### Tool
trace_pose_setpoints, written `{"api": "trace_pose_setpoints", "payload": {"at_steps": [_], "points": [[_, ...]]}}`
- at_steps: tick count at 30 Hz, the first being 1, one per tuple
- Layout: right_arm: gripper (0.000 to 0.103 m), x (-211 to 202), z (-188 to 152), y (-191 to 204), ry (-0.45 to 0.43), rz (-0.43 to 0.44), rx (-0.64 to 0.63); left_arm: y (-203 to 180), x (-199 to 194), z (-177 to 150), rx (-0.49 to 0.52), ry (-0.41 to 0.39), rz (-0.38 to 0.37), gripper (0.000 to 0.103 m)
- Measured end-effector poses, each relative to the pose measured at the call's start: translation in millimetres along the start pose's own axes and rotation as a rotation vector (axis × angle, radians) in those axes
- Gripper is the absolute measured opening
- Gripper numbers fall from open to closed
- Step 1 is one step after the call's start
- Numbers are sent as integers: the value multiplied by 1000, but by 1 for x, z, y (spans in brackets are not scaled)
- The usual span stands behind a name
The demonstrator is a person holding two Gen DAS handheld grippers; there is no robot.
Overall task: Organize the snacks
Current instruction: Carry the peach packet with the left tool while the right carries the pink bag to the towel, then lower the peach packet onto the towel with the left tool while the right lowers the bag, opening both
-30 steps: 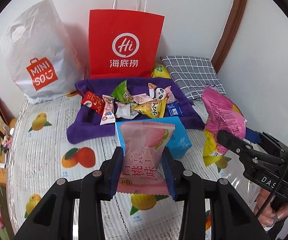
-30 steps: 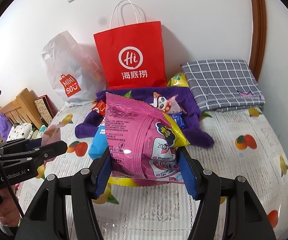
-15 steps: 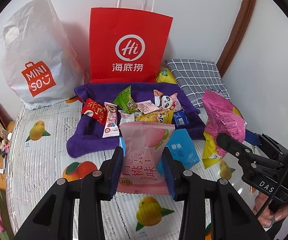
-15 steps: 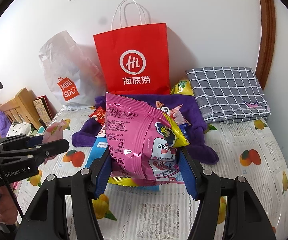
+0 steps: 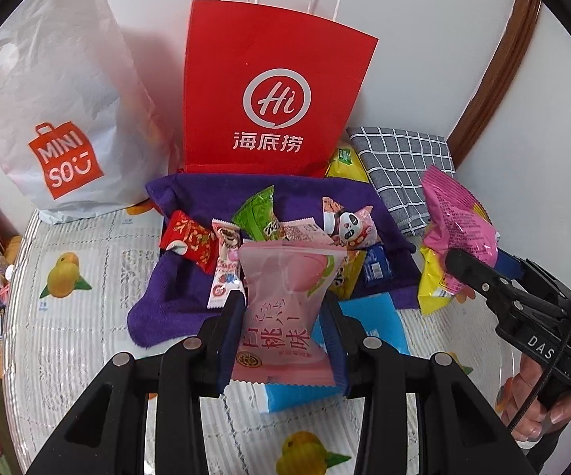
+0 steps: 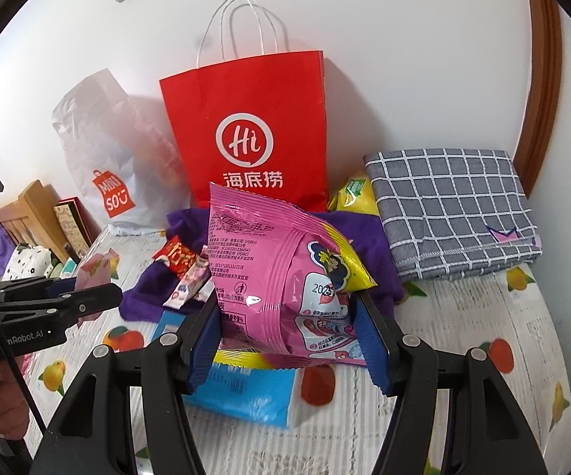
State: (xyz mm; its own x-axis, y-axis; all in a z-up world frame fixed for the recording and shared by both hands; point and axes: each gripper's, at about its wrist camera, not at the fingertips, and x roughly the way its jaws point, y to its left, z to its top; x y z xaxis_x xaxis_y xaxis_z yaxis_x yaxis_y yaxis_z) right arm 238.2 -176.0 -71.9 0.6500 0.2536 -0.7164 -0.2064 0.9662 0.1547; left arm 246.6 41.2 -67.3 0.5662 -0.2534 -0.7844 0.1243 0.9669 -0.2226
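Snacks lie in a little heap (image 5: 285,233) on a soft purple cloth (image 5: 158,301) spread over a table cover (image 5: 79,336) printed with oranges and peaches. The left gripper (image 5: 283,318) pinches a pale pink peach packet (image 5: 285,308) by its middle, so the packet bends in like a waist. It is held up just in front of the heap. The right gripper (image 6: 289,330) squeezes a big puffy pink bag (image 6: 281,277) with a yellow corner, shiny and crinkly. Under both lies a flat blue pack (image 6: 245,392) on the table.

Behind the cloth a tall red paper bag (image 5: 273,91) with white string handles stands against the wall. Next to it sits a white plastic bag (image 5: 55,118), wrinkled and puffed out. A yellow packet (image 6: 354,194) peeks out between the red bag and a folded grey checked cloth (image 6: 451,209). Small wrappers on the purple cloth are red (image 5: 188,241), green (image 5: 257,213) and one with a panda (image 5: 348,223). A hand (image 5: 530,399) grips the right tool's handle.
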Motion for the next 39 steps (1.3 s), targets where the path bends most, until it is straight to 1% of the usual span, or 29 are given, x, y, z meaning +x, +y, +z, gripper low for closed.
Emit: {"api": "trace_pose_setpoints", "payload": {"at_steps": [4, 7, 10, 15, 20, 32, 39], "points": [[62, 17, 12, -5, 20, 15, 4, -5, 10, 9, 16, 3, 3, 37], [62, 26, 19, -4, 29, 11, -15, -6, 16, 15, 23, 4, 9, 37], [62, 32, 26, -4, 33, 30, -24, -6, 23, 21, 31, 8, 21, 37], [62, 48, 41, -2, 34, 19, -47, 0, 34, 30, 34, 18, 45, 37], [62, 61, 53, 0, 35, 25, -55, 8, 40, 37, 19, 17, 49, 37], [62, 87, 60, 5, 63, 30, -82, 12, 60, 47, 27, 28, 55, 37], [62, 111, 56, 7, 104, 32, -106, 15, 79, 49, 34, 49, 64, 37]]}}
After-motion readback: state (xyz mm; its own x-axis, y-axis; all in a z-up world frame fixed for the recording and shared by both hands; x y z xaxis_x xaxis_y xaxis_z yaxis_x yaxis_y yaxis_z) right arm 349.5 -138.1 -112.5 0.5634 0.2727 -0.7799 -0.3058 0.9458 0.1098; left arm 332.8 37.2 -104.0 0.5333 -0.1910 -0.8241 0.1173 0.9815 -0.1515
